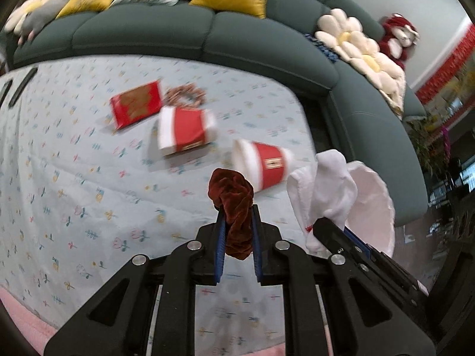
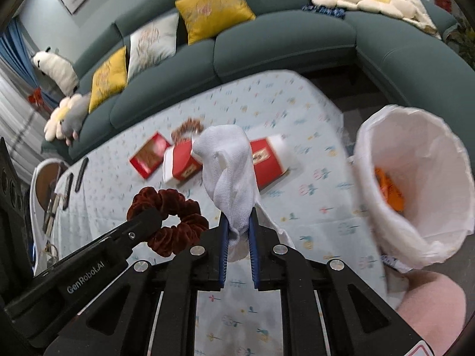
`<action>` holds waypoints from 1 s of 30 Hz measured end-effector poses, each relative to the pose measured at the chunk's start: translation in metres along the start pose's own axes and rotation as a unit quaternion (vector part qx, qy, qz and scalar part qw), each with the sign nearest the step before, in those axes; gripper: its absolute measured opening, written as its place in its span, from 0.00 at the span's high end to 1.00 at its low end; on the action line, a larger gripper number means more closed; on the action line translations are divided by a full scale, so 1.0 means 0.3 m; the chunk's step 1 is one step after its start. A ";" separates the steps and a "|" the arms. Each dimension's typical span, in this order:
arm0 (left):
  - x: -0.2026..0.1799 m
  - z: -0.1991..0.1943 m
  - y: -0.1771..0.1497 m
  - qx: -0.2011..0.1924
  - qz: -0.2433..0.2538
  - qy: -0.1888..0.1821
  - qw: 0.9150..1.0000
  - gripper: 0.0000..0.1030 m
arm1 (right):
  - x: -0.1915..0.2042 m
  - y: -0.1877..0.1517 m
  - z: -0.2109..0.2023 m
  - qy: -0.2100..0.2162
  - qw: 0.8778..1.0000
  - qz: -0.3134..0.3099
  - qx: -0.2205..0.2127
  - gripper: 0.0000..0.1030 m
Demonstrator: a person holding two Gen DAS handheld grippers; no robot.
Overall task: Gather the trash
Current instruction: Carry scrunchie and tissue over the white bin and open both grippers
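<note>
Two red boxes (image 2: 267, 160) sit partly hidden behind the white cloth (image 2: 231, 175).

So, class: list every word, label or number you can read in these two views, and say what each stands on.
"GenRobot.AI": white lettering on the black body of the left gripper, seen in the right wrist view.
Labels on the red cartons and the red packet: too blurred to read.
Nothing else is legible.

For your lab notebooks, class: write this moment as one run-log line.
left gripper: shut on dark red scrunchie | right gripper: shut on white cloth | lined bin: beside table | red cartons: on tablecloth
</note>
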State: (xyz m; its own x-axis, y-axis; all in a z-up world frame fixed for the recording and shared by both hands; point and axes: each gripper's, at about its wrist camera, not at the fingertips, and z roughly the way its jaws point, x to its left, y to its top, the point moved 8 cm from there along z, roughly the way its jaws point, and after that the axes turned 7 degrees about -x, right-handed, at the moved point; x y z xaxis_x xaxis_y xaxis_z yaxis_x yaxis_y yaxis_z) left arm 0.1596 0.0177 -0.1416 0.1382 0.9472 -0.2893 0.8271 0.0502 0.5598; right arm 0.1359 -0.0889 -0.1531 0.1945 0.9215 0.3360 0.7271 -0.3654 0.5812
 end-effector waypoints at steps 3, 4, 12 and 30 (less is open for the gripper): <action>-0.077 -0.035 0.008 -0.012 0.019 -0.011 1.000 0.86 | -0.037 0.033 -0.066 -0.002 1.000 0.003 -0.021 0.88; -0.111 -0.047 0.013 -0.016 0.029 -0.015 0.999 0.86 | -0.052 0.044 -0.089 -0.003 1.000 0.004 -0.029 0.88; -0.350 -0.102 0.029 -0.035 0.086 -0.046 0.995 0.86 | -0.195 0.128 -0.257 -0.023 0.996 0.016 -0.085 0.88; -0.804 0.007 -0.054 -0.006 0.187 -0.106 0.977 0.85 | -0.643 0.184 -0.431 -0.083 0.982 0.100 -0.134 0.88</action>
State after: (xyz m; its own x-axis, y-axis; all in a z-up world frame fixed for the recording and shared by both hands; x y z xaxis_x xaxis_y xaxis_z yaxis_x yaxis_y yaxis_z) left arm 0.1141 -0.2121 -0.0824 0.5407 0.8129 -0.2165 0.6910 -0.2824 0.6654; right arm 0.0535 -0.3039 -0.0900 0.4371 0.8279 0.3514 0.4682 -0.5430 0.6971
